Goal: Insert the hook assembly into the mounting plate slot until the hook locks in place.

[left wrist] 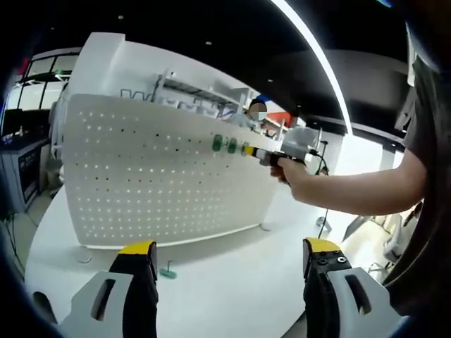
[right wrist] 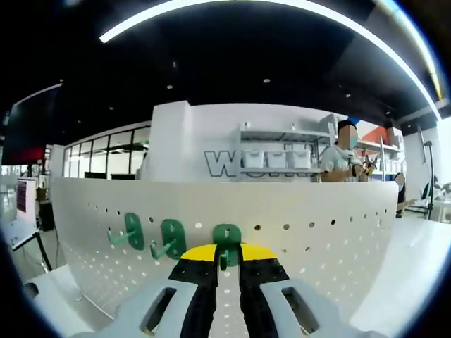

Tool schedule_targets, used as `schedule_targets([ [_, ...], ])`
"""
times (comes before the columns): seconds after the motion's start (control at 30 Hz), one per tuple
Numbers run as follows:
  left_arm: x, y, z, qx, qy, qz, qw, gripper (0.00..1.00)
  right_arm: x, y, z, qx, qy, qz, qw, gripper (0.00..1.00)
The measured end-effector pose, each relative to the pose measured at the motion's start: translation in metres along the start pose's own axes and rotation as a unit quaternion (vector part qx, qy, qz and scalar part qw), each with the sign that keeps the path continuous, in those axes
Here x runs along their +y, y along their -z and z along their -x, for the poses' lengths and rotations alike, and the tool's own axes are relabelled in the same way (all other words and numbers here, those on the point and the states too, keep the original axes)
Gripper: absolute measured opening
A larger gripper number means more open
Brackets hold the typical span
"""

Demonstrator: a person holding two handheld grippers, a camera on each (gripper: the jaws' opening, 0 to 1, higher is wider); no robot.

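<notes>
Left gripper view: left gripper (left wrist: 229, 259) hangs over the white table (left wrist: 232, 282), jaws spread wide, nothing between them. White pegboard (left wrist: 151, 176) stands upright on the table. One green hook (left wrist: 168, 271) lies loose on the table near the board's foot, just ahead of the left jaw. Two green hooks (left wrist: 225, 145) sit on the board's upper row. The person's right hand (left wrist: 290, 171) holds the right gripper (left wrist: 248, 150) up against the board, right beside those two hooks.

Right gripper view: right gripper (right wrist: 227, 258) is nose-on to the pegboard (right wrist: 310, 232), yellow-tipped jaws drawn nearly together on the third green hook (right wrist: 227, 239). That hook's plate is against the board face, third in a row with two mounted hooks (right wrist: 151, 236) to its left. Looks seated in the holes, but the jaws cover its lower part, so I can't tell if it's locked. A person (right wrist: 342, 158) stands behind the board, near shelves with white bins (right wrist: 278, 158).
</notes>
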State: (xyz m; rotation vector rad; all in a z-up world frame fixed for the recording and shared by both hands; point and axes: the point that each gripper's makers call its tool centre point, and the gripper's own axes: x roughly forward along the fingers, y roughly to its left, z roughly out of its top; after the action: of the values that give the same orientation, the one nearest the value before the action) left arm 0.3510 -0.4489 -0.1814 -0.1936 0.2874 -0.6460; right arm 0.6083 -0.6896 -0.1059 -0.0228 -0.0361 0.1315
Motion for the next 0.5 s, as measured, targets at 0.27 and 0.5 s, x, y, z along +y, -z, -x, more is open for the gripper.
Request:
schedule_targets([
  [0.27,-0.002,0.003,0.004,0.003,0.002,0.007,1.0000,0.87,0.008,-0.003,0.010,0.003,-0.003,0.016,0.9999,0.12],
  [0.5,-0.002,0.004,0.008,0.004,-0.001,0.005,1.0000,0.87,0.009,-0.010,0.016,-0.001,-0.001,0.017,0.9999,0.16],
])
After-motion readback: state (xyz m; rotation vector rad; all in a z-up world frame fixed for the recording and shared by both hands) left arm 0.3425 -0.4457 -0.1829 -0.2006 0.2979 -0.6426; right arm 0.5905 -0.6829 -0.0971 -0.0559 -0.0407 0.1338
